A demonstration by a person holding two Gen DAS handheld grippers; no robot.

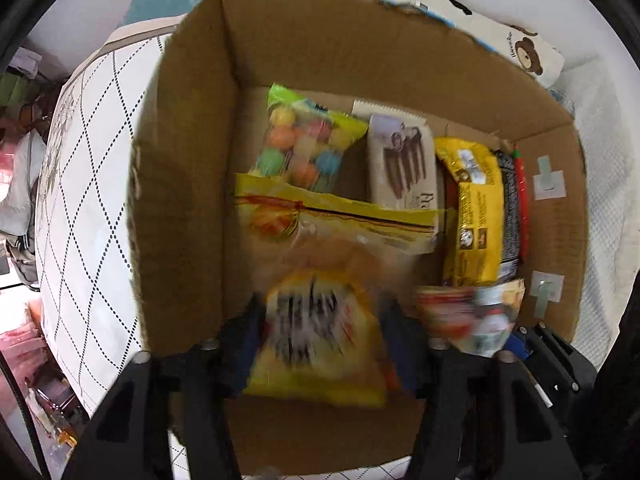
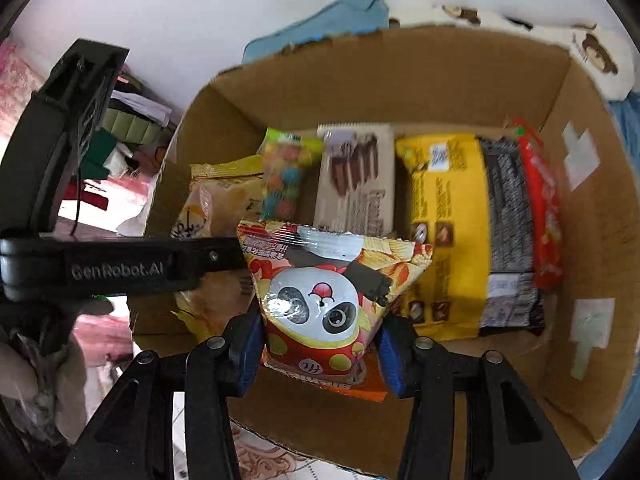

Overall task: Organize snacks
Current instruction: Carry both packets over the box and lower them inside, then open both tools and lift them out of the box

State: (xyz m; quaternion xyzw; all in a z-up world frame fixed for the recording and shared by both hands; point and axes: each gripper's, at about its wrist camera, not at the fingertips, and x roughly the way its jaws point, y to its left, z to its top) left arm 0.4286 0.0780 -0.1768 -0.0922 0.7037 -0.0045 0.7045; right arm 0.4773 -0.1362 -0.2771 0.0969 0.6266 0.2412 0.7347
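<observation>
One cardboard box [image 2: 520, 80] is sitting open-topped on a quilted white mattress [image 1: 92, 208], with two taped patches [image 1: 548, 180] showing on its right inner wall.

Seven snack packs are showing inside or over the box:
- One green bag of pastel round candies [image 1: 300, 144], leaning at the back left.
- One beige pack picturing chocolate sticks [image 1: 404, 164], standing beside it; its writing is too blurred to read.
- One yellow pack [image 1: 476, 208], one black-and-grey pack [image 2: 508, 216] and one thin red pack [image 2: 540, 204], standing side by side against the right wall; print unreadable.
- One yellow-topped clear bag [image 1: 332, 216], sitting between the fingers of the left gripper [image 1: 324, 340]; its label is motion-blurred. Whether the blue pads are pressing on it cannot be told.
- One red-and-yellow panda-face packet [image 2: 316, 300], printed with unreadable characters, sitting over the box's near middle.

Two hand-held grippers are working over the box. The right gripper [image 2: 320, 344] is standing partly open, its blue pads [image 2: 248, 344] pinching the panda packet's lower sides. The left gripper's arm, seen from the right wrist view, is reading "GenRobot.AI".

One blue cloth [image 2: 344, 16] and one bear-printed fabric [image 1: 528, 52] are lying behind the box.
</observation>
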